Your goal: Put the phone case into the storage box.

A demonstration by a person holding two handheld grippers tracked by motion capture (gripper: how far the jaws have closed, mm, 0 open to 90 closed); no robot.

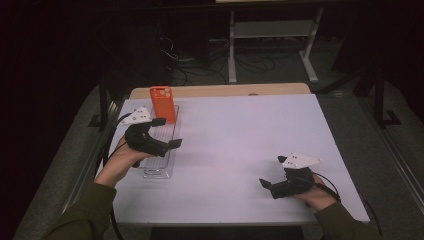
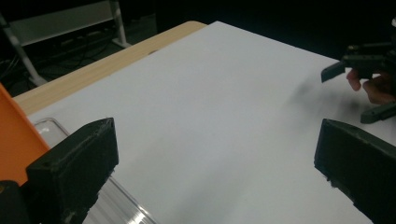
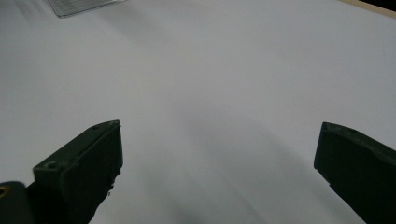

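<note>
Phone (image 1: 162, 103) stands propped in the clear tray (image 1: 161, 172) at left of frame, apparently already placed; left hand-held gripper (image 1: 166, 132) over the tray and right hand-held gripper (image 1: 264, 186) low right on the surface (image 1: 240, 135), both wide and empty.

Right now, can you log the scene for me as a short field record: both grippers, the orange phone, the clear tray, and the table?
left gripper: jaws wide open, nothing between them, held above the clear plastic tray
right gripper: jaws open, nothing held, low over the near right of the table
orange phone: stands tilted at the tray's far end, camera side showing
clear plastic tray: long, see-through, on the table's left side
white table top: bare white surface between the two grippers
</note>
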